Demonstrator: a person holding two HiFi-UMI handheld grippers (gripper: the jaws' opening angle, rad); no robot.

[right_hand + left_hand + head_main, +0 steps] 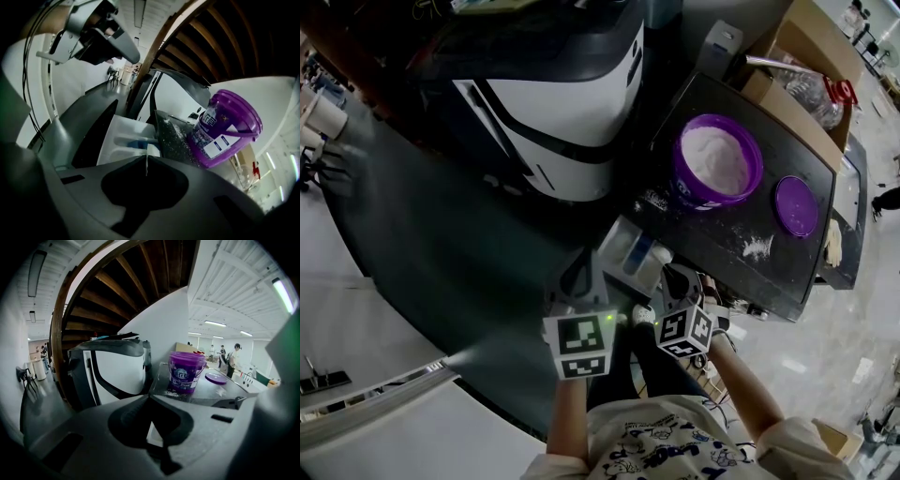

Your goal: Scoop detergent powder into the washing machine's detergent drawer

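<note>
The purple detergent tub (717,161) stands open on the dark machine top (722,239), full of white powder; it also shows as the tub (186,372) and the tub (225,129). Its purple lid (795,205) lies to its right. The white detergent drawer (635,251) is pulled open below the tub, with a blue insert (140,143) inside. My left gripper (589,262) hovers shut just left of the drawer. My right gripper (677,279) hovers shut by the drawer's right corner. Neither holds anything. I see no scoop.
Spilled powder (757,247) dusts the machine top near the tub. A white and black appliance (567,103) stands behind the drawer at the left. Cardboard boxes (811,56) sit beyond the tub. People stand far off in the room (233,359).
</note>
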